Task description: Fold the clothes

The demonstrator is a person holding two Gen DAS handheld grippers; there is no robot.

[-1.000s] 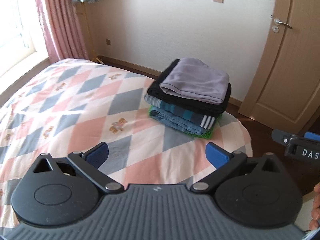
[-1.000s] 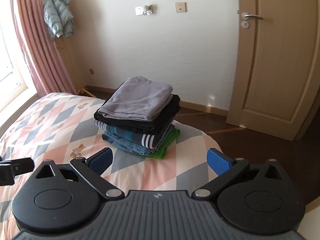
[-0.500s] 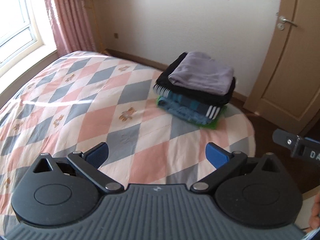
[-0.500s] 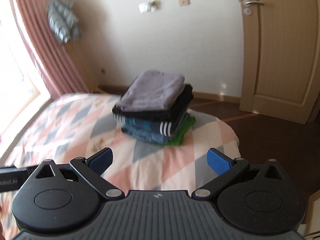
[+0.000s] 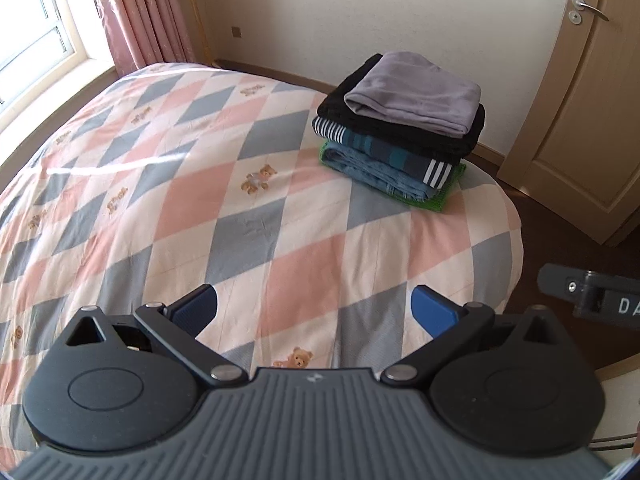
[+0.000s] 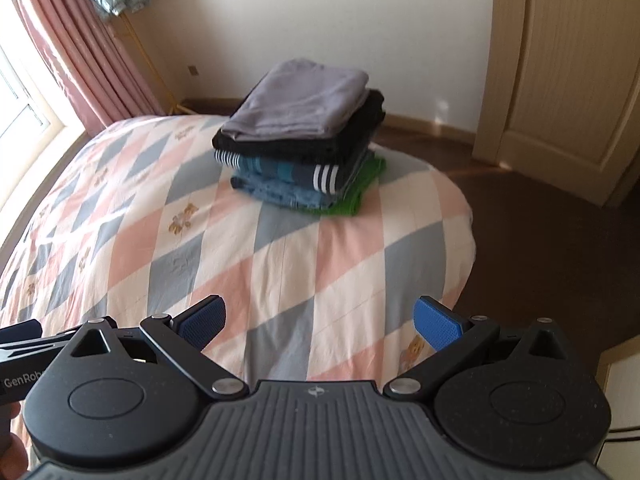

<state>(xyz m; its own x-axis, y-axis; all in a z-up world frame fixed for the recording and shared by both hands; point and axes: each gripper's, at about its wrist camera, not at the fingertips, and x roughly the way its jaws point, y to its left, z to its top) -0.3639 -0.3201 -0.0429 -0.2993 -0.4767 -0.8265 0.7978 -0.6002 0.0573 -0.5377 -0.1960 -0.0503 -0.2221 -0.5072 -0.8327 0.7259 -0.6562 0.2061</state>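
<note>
Both grippers are wide open and hold nothing. Left gripper (image 5: 314,310) sits low in its frame, and right gripper (image 6: 320,322) sits low in its own, both above the bed.

A pile of folded clothes (image 5: 400,128) lies upper right in the left view and upper middle in the right view. It rests on the bed (image 5: 200,184), near the far corner. A grey top (image 5: 416,90) is on top, then something black, a striped one, blue jeans (image 5: 372,172), and a green piece at the bottom.

No loose clothes show, so the folding looks done.

I think the clothes are soft, light and floppy. Jeans are likely heavier and stiffer. Taking hold at a folded edge or under the pile should work best.

Pink curtains (image 5: 136,12) hang upper left. A door (image 5: 588,92) stands at the right.
</note>
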